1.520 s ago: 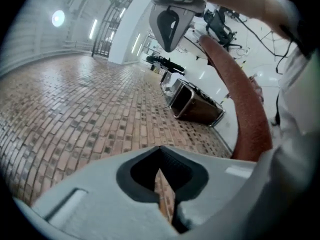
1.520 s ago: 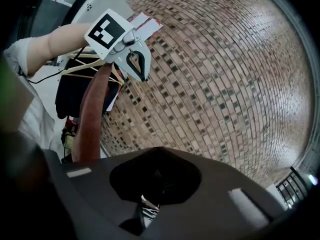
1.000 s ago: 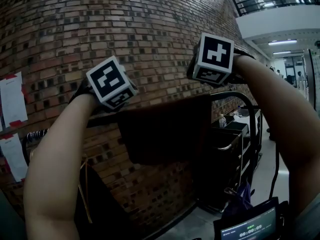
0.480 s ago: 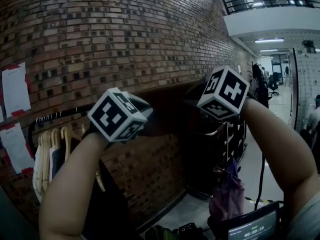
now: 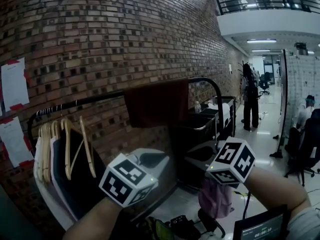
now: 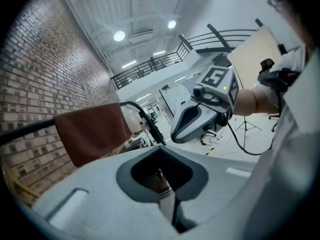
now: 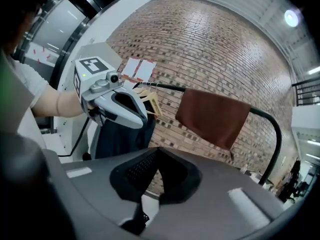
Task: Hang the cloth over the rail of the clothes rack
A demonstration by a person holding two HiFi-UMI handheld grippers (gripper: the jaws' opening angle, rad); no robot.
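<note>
**A:** Head view: report the position of the cloth (image 5: 156,103).

**B:** The brown cloth is draped over the black rail (image 5: 90,100) of the clothes rack, in front of the brick wall (image 5: 125,29). It hangs down on the near side. The rail's curved end lies at 3 o'clock from the cloth. Wooden hangers (image 5: 70,144) with garments hang at 8 o'clock from it.

**A:** Position of both tongs relative to the cloth?

**B:** Both are below it and well apart from it. The left tongs (image 6: 161,176) are at 7 o'clock from the cloth and the right tongs (image 7: 152,184) at 5 o'clock.

**A:** State of the left tongs?

**B:** Clenched. The left gripper view shows the jaws meeting at a narrow seam with nothing between them. The cloth is at 10 o'clock in that view.

**A:** State of the right tongs?

**B:** Clenched and empty in the right gripper view. The cloth is at 1 o'clock there, on the rail.
</note>
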